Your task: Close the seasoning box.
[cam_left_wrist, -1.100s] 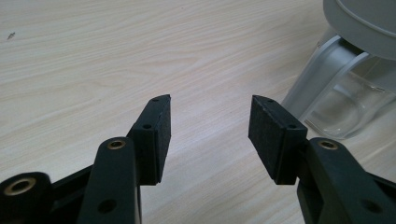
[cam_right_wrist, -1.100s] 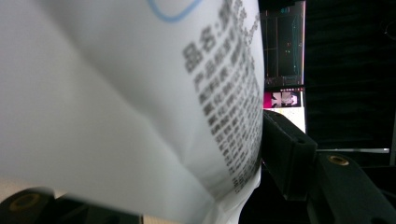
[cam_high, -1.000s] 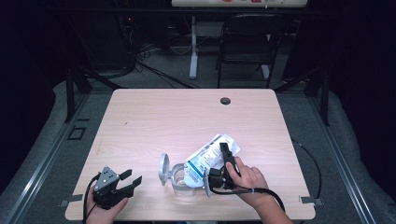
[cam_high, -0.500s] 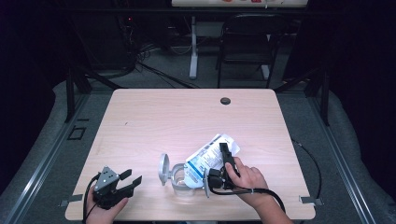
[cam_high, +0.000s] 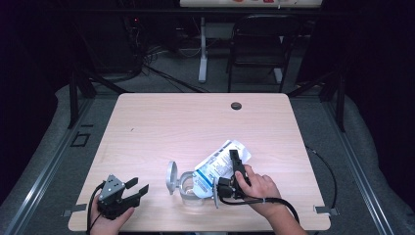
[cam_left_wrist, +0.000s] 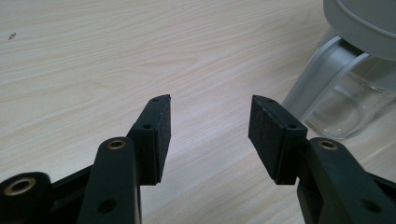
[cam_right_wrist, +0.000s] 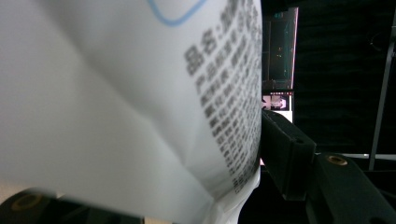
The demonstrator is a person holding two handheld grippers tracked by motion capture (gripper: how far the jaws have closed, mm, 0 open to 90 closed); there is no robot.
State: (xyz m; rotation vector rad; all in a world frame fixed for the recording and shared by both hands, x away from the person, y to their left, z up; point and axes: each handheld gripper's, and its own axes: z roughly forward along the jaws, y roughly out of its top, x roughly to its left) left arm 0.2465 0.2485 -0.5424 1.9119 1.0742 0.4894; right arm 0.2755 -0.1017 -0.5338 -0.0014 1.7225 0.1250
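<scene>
Bag (cam_high: 221,166) lies tilted over the clear jar (cam_high: 188,188) near the table (cam_high: 161,127) front, clamped by the right gripper (cam_high: 234,169); soft, light, crinkly, best pinched mid-body; left gripper (cam_high: 134,188) waits with its 2 jaws wide, empty.

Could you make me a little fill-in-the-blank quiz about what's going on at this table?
1. The right gripper is clamped on a white printed ____.
2. The bag is tipped with its lower end over a clear ____ whose grey lid stands open.
3. The left gripper has its jaws ____, with nothing between them.
4. The container stands on a ____ table.

Missing words: bag; container; open; wooden
</scene>
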